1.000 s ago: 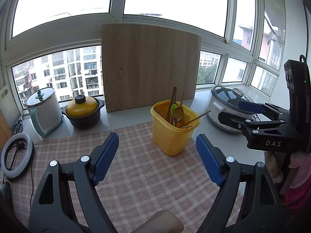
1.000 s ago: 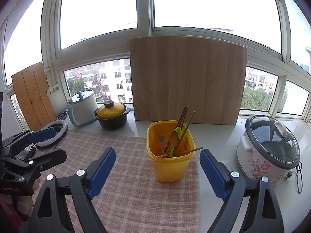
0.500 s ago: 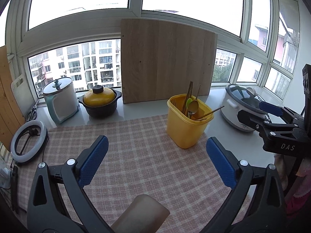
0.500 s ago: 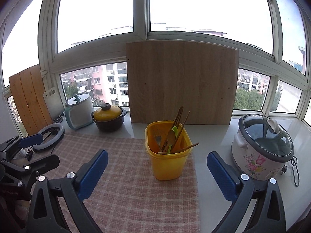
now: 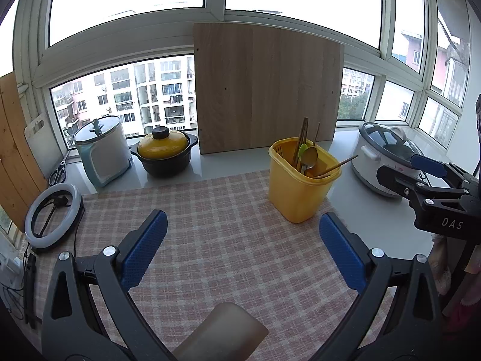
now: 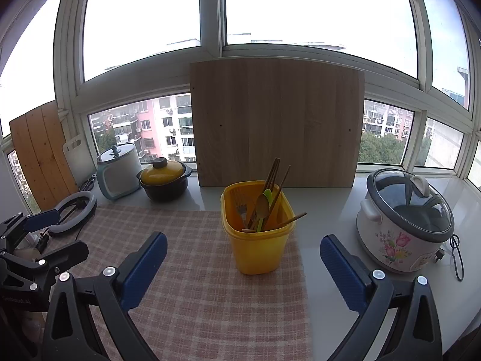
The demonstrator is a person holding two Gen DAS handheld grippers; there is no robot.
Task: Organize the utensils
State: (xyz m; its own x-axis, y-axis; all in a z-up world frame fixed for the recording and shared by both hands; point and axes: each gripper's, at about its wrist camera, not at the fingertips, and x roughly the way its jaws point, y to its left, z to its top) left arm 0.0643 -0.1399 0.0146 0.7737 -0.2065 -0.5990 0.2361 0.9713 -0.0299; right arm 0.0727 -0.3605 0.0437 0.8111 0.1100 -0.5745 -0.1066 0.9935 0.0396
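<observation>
Left wrist view: your left gripper (image 5: 242, 248) hangs w/ jaws spread wide, nothing between the blue pads, over the pink-checked cloth (image 5: 228, 240). The yellow utensil bin (image 5: 296, 191) stands ahead and to the right of the fingers, at the cloth's far right edge; inside it chopsticks (image 5: 303, 140) rise nearly upright, a green spoon (image 5: 302, 152) and a metal spoon (image 5: 309, 158) lean bowl-up, and one stick (image 5: 338, 165) lies tilted over the rim toward the right. Your right gripper (image 5: 421, 177) shows at the frame's right edge, also released and empty. Right wrist view: the right gripper (image 6: 243, 255) is unclenched too, holding nothing, and the bin (image 6: 257, 248) sits almost dead ahead, centred between the fingers but well beyond the tips; a fork (image 6: 240, 209) shows tines-up at the bin's left side. By that line-up the right hand looks better placed for a straight reach; the utensils' long axes run up and slightly right, so a grasp would likely come from above. Your left gripper (image 6: 39, 237) shows at far left. Surface and room: grey countertop (image 6: 324, 210) under a bay window, wooden board (image 6: 276, 123) propped behind the bin, floral rice cooker (image 6: 402, 222) to the right, black pot w/ yellow lid (image 6: 163, 179), pale-blue cooker (image 6: 118, 170) and ring light (image 6: 75, 212) to the left.
</observation>
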